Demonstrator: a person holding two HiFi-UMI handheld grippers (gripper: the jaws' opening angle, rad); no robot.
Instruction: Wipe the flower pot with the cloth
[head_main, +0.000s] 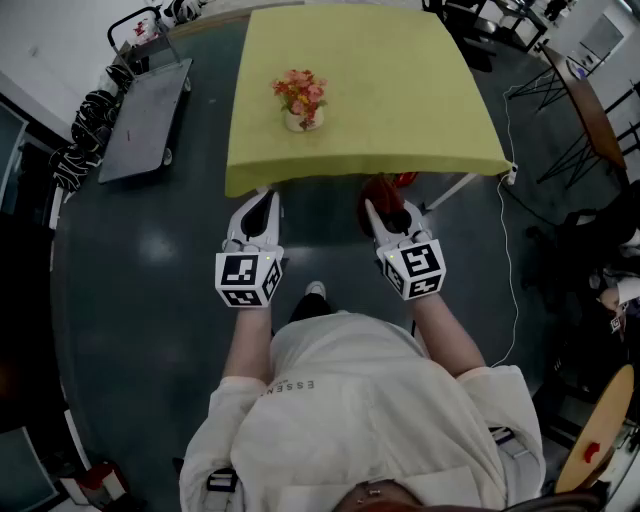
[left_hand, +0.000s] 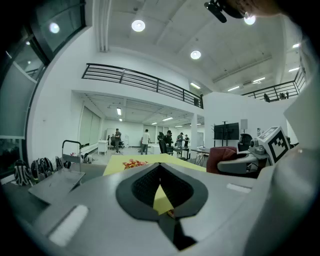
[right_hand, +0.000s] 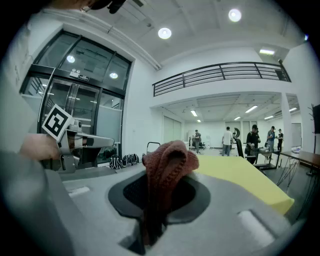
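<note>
As not yet at the yellow-covered table, holding both tools out in front of the body, short of its near edge, roughly level, aimed across the top. With right gripper, clamping the cloth: dark red knit, bunched between the pads, a lump sticking out past the tips, likely to leave a soft face free for rubbing and keep hard jaw off the pot. With left gripper, nothing: shut, tips together, only a sliver of yellow seen through the hollow behind them. Probably shut because idle; free for steadying if needed. As for flower pot: small, pale, upright, topped with pink-orange flowers, alone on the table, left of centre, well apart from both grippers, untouched. Ahead between the two lines of aim, nearer the left one, so for the cloth hand: forward and a bit inward. Judged stage: cloth already in grip, approach, no wiping yet. Risk: light-looking pot, tipping or sliding under a one-sided push; with flowers overhanging the rim, safer wiping low on the wall. Off left on the floor a grey cart, far back some people, no part in this
</note>
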